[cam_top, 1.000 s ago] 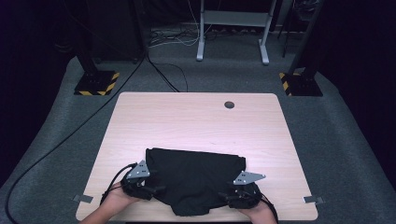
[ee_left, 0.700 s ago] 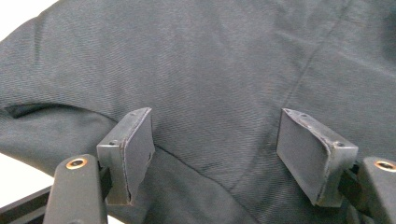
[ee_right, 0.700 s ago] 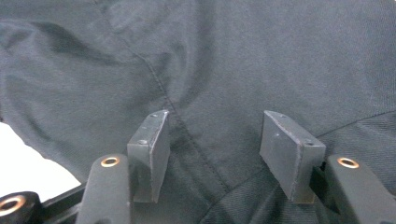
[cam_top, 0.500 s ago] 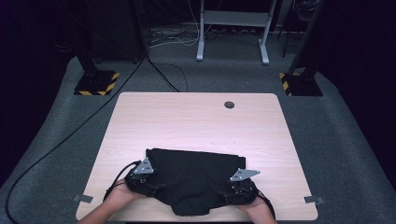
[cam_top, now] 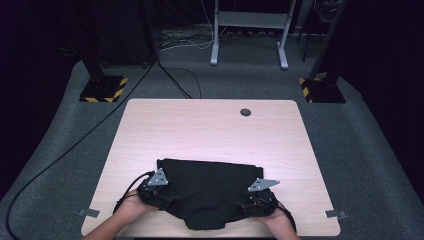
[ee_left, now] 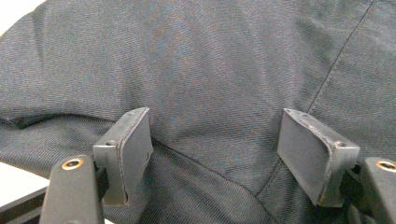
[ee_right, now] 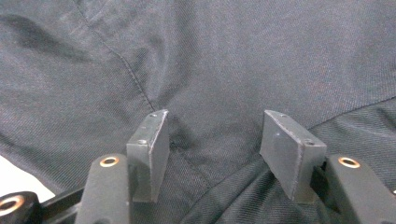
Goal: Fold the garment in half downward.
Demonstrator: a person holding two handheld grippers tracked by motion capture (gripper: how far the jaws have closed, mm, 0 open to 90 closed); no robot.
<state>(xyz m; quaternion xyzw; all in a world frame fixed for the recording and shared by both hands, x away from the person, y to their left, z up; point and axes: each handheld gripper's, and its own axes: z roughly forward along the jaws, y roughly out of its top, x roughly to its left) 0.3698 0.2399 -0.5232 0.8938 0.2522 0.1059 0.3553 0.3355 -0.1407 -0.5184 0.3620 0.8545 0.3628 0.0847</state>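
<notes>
On the wooden table [cam_top: 210, 125], near its front edge, lies one black garment [cam_top: 207, 190]; two grippers, left [ee_left: 215, 149] and right [ee_right: 215, 149], rest on it, jaws apart, fabric seemingly bunched between, unpinched

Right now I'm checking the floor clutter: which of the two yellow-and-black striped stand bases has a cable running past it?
The left striped base: a black cable runs along the floor just beside it. The right striped base has none visible near it.
</notes>
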